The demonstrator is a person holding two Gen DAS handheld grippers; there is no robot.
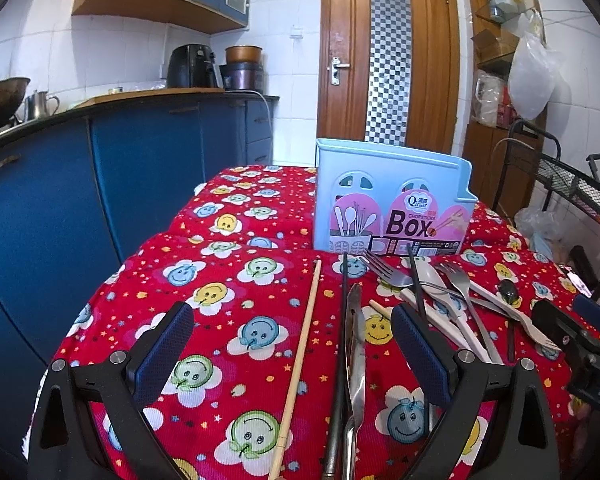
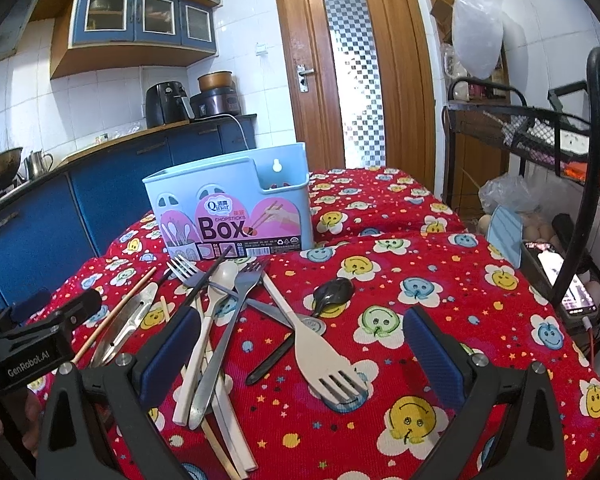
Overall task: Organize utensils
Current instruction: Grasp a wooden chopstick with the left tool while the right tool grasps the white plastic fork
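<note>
Hovering: left gripper (image 1: 292, 344), jaws wide apart, empty, above a wooden chopstick (image 1: 300, 364).
Right gripper (image 2: 302, 348): spread open, empty, over a white fork (image 2: 320, 356).
Utensils: piled before the blue box (image 2: 228, 208).
Surface: red tablecloth (image 2: 440, 280).

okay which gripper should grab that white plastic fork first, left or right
Right, probably. The white plastic fork lies between the open right gripper fingers. The left gripper is open over a wooden chopstick instead.
</note>
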